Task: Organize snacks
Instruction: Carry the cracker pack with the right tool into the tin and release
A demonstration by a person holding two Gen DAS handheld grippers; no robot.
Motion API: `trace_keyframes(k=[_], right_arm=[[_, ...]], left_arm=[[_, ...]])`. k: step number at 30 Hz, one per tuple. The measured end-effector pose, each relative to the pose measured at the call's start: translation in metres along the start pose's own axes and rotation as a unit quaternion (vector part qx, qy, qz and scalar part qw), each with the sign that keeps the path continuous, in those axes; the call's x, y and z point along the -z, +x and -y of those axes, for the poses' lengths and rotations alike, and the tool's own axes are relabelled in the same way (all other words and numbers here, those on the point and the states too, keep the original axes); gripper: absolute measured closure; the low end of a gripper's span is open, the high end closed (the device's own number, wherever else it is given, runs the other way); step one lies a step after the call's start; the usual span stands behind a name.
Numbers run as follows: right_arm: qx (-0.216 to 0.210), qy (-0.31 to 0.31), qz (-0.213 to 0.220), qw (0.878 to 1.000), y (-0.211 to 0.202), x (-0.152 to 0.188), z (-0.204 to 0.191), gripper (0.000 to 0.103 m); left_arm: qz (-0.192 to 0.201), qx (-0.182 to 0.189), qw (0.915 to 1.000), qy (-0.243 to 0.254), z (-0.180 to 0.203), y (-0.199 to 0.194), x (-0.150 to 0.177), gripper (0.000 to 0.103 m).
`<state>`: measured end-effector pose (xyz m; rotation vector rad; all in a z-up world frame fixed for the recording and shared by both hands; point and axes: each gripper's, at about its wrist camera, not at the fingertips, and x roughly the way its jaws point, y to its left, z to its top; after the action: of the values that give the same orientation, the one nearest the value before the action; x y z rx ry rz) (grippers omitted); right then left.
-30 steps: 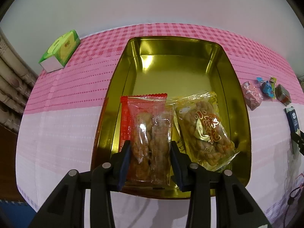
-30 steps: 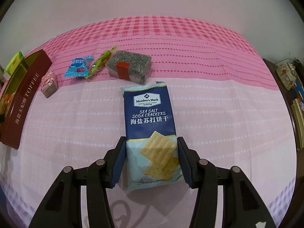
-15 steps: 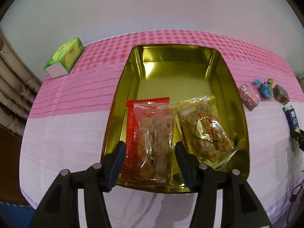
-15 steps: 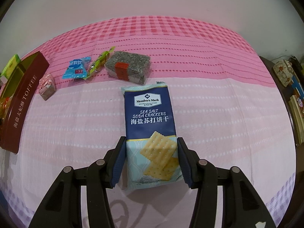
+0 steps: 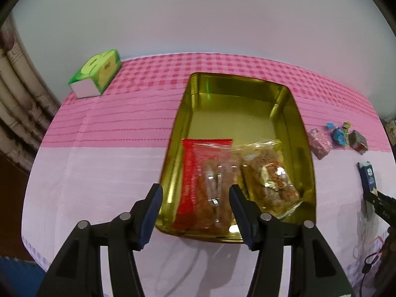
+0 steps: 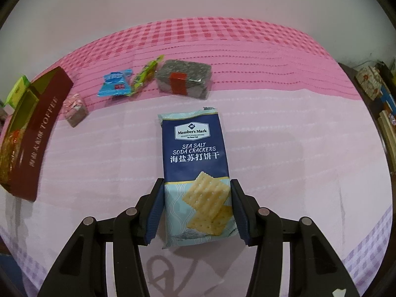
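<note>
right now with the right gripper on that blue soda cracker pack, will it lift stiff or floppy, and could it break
The soda cracker pack looks flat and straight-edged, so probably fairly stiff. Its glossy wrapper may slip between the right gripper pads. The pictured crackers suggest brittle contents; a hard squeeze could crack them.

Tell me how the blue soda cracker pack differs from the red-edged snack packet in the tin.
The soda cracker pack is opaque blue with printed crackers; the red-edged packet is clear, showing brown pieces. The cracker pack lies on the tablecloth, pinched by the right gripper; the packet lies inside the gold tin, ungripped. Both lie flat.
</note>
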<state>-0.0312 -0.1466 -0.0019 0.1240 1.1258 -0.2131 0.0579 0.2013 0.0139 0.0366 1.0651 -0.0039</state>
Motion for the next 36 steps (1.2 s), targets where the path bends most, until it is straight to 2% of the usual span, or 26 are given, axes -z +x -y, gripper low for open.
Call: trace_keyframes(k=[13, 19, 29, 36], right_arm=[[-0.050, -0.021, 0.023, 0.998, -0.032, -0.005, -0.050, 0.056], [-0.082, -0.047, 0.029, 0.995, -0.043, -0.015, -0.094, 0.056], [-0.128, -0.092, 0.034, 0.987, -0.055, -0.023, -0.188, 0.056], [-0.136, -0.120, 0.026, 0.983, -0.047, -0.024, -0.240, 0.056]], left_arm=[[0.004, -0.012, 0.9996, -0.024, -0.020, -0.003, 0.001, 0.046], [-0.001, -0.024, 0.9992, -0.033, -0.030, -0.002, 0.002, 0.046], [0.002, -0.045, 0.9970, -0.063, -0.058, -0.004, 0.002, 0.046], [-0.001, -0.056, 0.9955, -0.077, -0.073, -0.005, 0.002, 0.046]])
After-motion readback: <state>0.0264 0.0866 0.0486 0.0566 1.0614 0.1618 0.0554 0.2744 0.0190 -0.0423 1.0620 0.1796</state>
